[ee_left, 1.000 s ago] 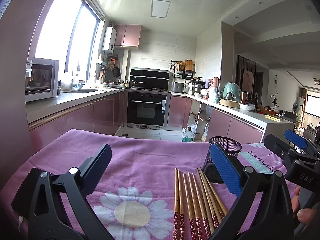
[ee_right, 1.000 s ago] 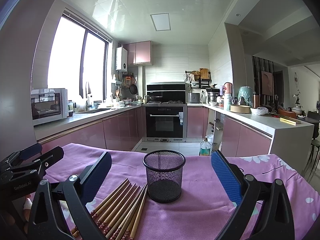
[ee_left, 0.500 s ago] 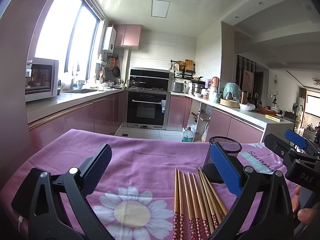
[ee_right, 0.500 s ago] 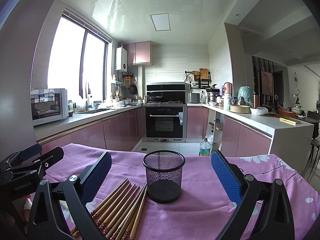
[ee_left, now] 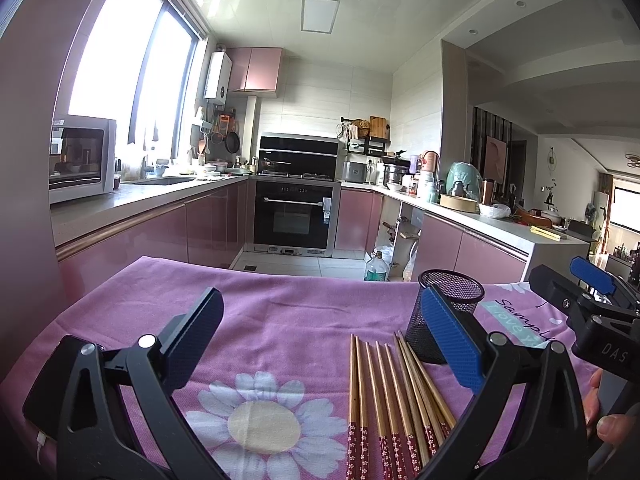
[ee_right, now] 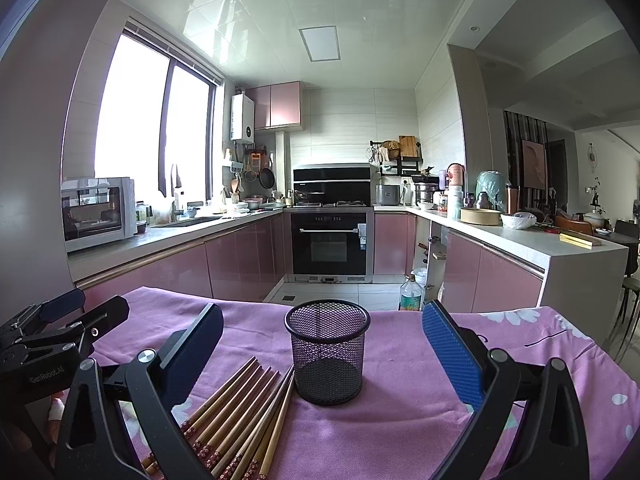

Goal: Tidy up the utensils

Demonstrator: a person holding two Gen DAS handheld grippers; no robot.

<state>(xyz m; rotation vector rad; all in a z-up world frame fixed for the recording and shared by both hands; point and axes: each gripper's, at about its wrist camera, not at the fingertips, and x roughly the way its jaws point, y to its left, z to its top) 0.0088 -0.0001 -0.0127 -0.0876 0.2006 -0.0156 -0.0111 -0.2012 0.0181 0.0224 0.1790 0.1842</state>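
On a purple floral tablecloth (ee_right: 400, 412) in a pink kitchen, bare cloth stretches left toward the table edge. Both tongs — left gripper (ee_left: 320, 336) and right gripper (ee_right: 322, 350) — gape wide, holding nothing. Between them stands a black mesh cup (ee_right: 327, 350); wooden, red-tipped chopsticks (ee_right: 240, 412) lie fanned just beside it.

left hand-held gripper (ee_left: 320, 336) | black frame, blue pads (ee_left: 452, 340) | silver screws (marked "GenRobot.AI")
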